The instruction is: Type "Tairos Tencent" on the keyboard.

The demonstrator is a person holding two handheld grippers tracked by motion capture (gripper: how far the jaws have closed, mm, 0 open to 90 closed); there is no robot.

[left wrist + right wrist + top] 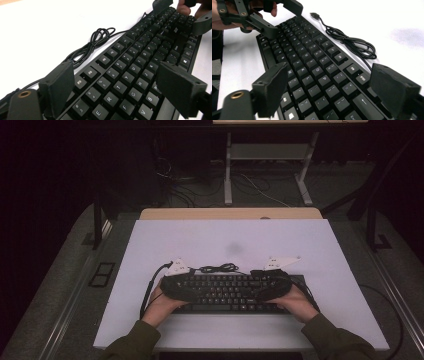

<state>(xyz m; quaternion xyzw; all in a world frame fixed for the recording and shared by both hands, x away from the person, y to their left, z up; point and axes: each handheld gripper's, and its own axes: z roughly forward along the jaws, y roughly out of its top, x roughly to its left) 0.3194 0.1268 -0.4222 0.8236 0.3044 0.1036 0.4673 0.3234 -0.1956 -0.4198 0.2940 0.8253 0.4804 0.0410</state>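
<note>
White tabletop, black keyboard lying near its front edge, coiled cable just behind. Left gripper and right gripper straddle its ends, jaws apart, not pressing.

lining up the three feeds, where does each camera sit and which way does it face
High view: above the person's side, looking forward and down on the white table; forearms, hands, both tongs over the keyboard.
Left gripper view: rides the left tongs, looking along the keys toward the right tongs.
Right gripper view: rides the right tongs, facing the left tongs.
Shared: keyboard and coiled cable.
</note>
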